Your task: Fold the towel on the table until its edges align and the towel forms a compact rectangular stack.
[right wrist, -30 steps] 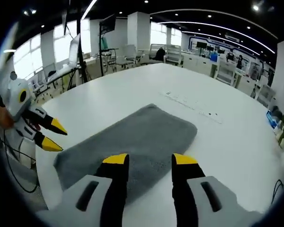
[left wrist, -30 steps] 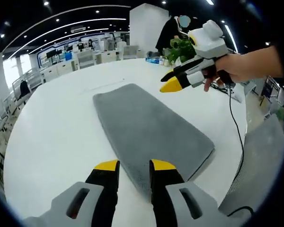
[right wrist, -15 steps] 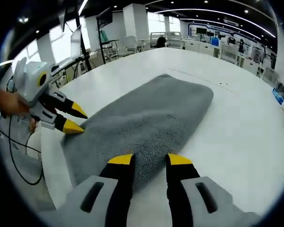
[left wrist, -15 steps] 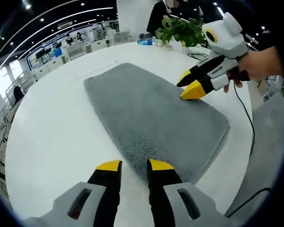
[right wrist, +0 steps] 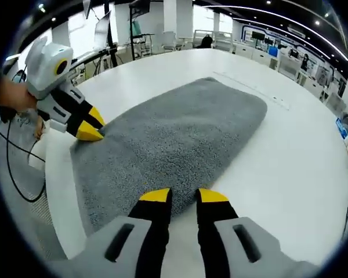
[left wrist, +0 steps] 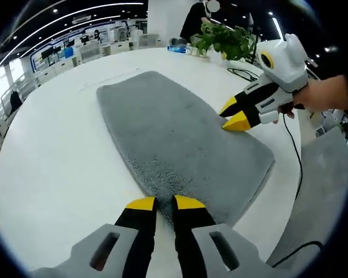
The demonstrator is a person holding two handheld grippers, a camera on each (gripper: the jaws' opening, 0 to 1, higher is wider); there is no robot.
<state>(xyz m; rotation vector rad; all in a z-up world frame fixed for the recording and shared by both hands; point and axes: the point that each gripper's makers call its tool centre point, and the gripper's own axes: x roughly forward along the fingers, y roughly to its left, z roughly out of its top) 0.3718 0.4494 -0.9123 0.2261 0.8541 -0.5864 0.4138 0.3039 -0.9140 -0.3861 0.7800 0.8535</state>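
the grey towel (left wrist: 174,139) lies flat on the white table (left wrist: 52,156). the left gripper (left wrist: 158,203) sits at one near corner of the towel, jaws narrowly parted — the right gripper (right wrist: 184,196) at the other near corner, jaws likewise close but not touching. a potted plant (left wrist: 223,40) stands beyond the towel.

The left gripper view looks from low above the round white table (left wrist: 52,156), close to one corner of the flat grey fluffy towel (left wrist: 174,139), and faces along its length toward a green potted plant (left wrist: 223,39). The right gripper view looks from the neighbouring corner of the same short end, also near and low, facing along the towel (right wrist: 180,139) toward distant desks. Both views share the whole towel and the table (each also catches the other gripper at its side).
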